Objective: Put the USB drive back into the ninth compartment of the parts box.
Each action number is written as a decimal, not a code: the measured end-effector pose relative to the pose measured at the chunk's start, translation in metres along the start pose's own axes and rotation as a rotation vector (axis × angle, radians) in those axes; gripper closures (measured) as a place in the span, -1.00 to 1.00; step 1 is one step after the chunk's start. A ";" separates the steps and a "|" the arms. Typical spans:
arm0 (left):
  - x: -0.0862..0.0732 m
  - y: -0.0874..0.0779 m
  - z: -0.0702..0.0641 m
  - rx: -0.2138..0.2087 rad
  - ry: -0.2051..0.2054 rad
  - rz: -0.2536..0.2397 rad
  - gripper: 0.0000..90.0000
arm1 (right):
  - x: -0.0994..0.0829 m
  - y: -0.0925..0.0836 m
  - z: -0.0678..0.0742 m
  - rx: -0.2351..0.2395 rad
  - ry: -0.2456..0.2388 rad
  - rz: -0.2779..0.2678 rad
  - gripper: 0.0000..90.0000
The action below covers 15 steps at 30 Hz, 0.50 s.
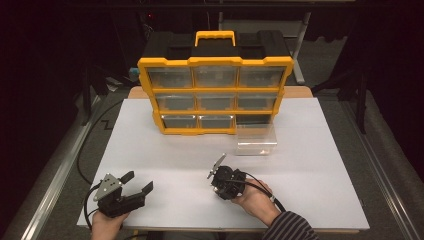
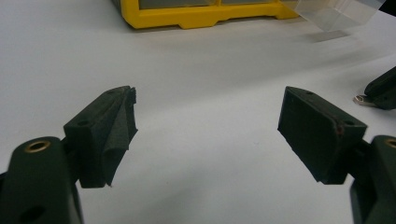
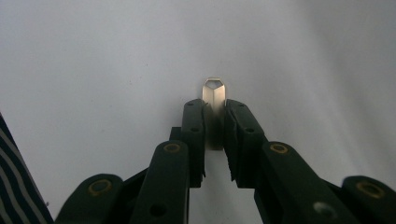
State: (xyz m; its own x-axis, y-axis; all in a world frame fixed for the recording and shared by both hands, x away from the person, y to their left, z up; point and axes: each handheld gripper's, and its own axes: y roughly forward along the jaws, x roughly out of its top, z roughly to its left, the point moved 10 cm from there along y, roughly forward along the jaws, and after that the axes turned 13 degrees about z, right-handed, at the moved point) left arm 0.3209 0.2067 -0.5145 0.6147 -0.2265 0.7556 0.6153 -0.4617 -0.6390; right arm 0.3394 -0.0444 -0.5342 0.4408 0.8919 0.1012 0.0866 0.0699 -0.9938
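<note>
Right gripper (image 3: 215,123) clamped on small metal clip (image 3: 214,93), long axis w/ jaws; clear bin (image 1: 256,139) ahead, bit right. Left gripper (image 2: 208,126) wide, idle.

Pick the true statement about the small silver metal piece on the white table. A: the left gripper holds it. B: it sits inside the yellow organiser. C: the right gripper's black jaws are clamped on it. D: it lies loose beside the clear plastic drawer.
C: in the right gripper view the right gripper has its jaws shut on the small silver metal piece, which juts out between them.
</note>
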 end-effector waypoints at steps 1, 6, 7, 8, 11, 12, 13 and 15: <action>0.000 0.000 0.000 0.000 0.000 0.000 -0.56 | 0.000 0.000 0.000 0.000 0.000 0.000 0.77; 0.000 0.000 0.001 0.001 -0.002 0.000 -0.56 | -0.001 -0.001 0.000 -0.001 -0.003 -0.008 0.77; 0.000 0.000 0.001 0.001 -0.002 0.000 -0.56 | -0.001 -0.001 0.000 -0.001 -0.003 -0.008 0.77; 0.000 0.000 0.001 0.001 -0.002 0.001 -0.56 | -0.001 -0.001 0.000 -0.002 -0.003 -0.010 0.77; 0.000 0.000 0.000 0.000 -0.003 0.001 -0.56 | -0.004 -0.002 -0.002 0.000 0.002 -0.020 0.77; 0.000 0.001 0.000 0.000 -0.002 0.002 -0.56 | -0.005 -0.002 -0.003 0.001 0.006 -0.026 0.77; 0.000 0.001 0.000 0.001 0.000 0.001 -0.55 | -0.007 -0.003 -0.004 0.002 0.009 -0.028 0.77; 0.000 0.000 0.000 0.002 0.002 0.000 -0.54 | -0.010 -0.005 -0.007 0.006 0.017 -0.040 0.77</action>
State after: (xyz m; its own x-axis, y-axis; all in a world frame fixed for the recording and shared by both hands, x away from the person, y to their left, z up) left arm 0.3213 0.2067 -0.5150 0.6134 -0.2285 0.7560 0.6164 -0.4598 -0.6392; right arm 0.3404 -0.0567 -0.5303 0.4519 0.8807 0.1417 0.0991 0.1083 -0.9892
